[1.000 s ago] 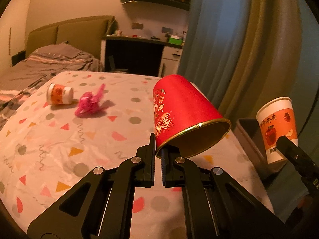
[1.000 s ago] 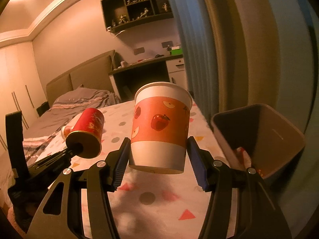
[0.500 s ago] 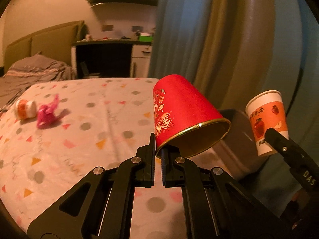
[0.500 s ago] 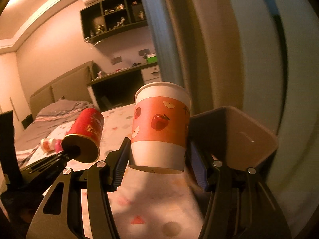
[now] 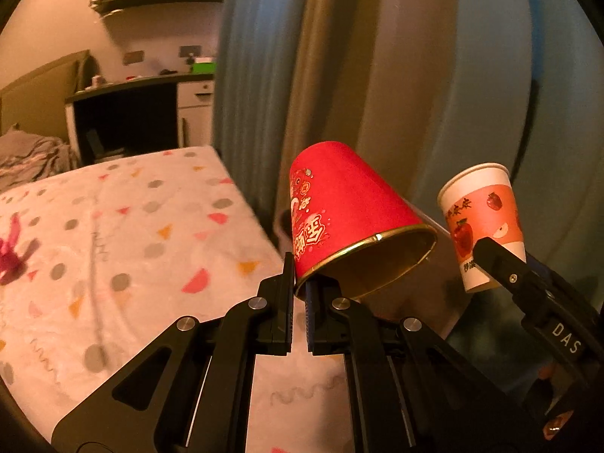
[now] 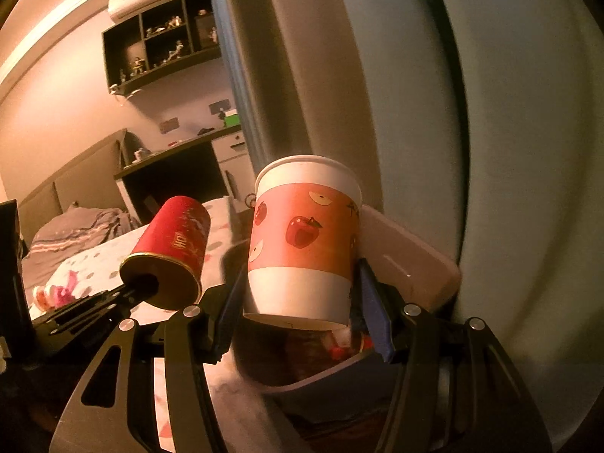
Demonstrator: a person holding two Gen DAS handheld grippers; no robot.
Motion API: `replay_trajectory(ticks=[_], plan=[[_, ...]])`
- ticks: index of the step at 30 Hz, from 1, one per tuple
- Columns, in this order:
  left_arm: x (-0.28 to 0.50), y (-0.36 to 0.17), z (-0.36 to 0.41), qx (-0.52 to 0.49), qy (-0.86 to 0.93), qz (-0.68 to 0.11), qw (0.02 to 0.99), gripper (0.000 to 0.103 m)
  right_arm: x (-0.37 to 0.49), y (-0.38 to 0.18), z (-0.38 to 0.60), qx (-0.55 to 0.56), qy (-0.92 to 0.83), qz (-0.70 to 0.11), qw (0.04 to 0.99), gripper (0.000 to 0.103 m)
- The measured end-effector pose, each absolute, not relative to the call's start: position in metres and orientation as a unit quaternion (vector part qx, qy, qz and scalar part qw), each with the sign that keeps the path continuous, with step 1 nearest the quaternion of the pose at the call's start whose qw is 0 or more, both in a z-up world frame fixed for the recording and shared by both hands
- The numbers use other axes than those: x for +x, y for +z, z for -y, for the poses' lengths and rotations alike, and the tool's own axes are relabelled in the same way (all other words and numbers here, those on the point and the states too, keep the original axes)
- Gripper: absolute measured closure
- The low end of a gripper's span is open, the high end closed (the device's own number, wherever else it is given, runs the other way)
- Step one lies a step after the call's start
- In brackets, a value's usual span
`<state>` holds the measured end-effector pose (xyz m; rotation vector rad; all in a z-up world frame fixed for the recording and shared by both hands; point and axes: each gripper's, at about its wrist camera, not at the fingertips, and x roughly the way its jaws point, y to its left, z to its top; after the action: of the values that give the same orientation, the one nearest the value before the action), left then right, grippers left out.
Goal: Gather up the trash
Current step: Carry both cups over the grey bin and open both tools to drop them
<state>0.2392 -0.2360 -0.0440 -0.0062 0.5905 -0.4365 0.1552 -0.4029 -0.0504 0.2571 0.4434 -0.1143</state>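
My right gripper [image 6: 302, 302] clamps the apple cup [image 6: 304, 238] and my left gripper [image 5: 299, 294] pinches the red cup [image 5: 351, 222], so I should centre each over the bin [image 6: 411, 264] at five o'clock before letting go.

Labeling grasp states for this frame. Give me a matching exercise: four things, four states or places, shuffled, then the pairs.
Things:
1. red cup
2. apple-print cup
3. trash bin
4. pink wrapper

States or places:
A. lying on the patterned bed cover
B. upright, gripped by its sides in the right gripper
C. beside the bed, below the right gripper, some trash inside
D. tipped over, pinched at its gold rim by the left gripper

Pairs: 1-D, 2-B, 3-C, 4-A
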Motion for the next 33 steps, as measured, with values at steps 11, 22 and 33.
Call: replay_trajectory(ticks=[11, 22, 33], plan=[[0.263, -0.065, 0.268, 0.004, -0.25, -0.309, 0.918, 0.099, 0.167, -0.06, 0.42, 0.139, -0.068, -0.227, 0.961, 0.047], [0.278, -0.079, 0.28, 0.001, -0.264, -0.327, 0.907, 0.099, 0.183, -0.061, 0.422, 0.141, -0.074, -0.236, 0.959, 0.046], [0.281, -0.083, 0.274, -0.01, -0.266, -0.326, 0.907, 0.045, 0.19, -0.062, 0.424, 0.153, -0.074, -0.23, 0.958, 0.039]])
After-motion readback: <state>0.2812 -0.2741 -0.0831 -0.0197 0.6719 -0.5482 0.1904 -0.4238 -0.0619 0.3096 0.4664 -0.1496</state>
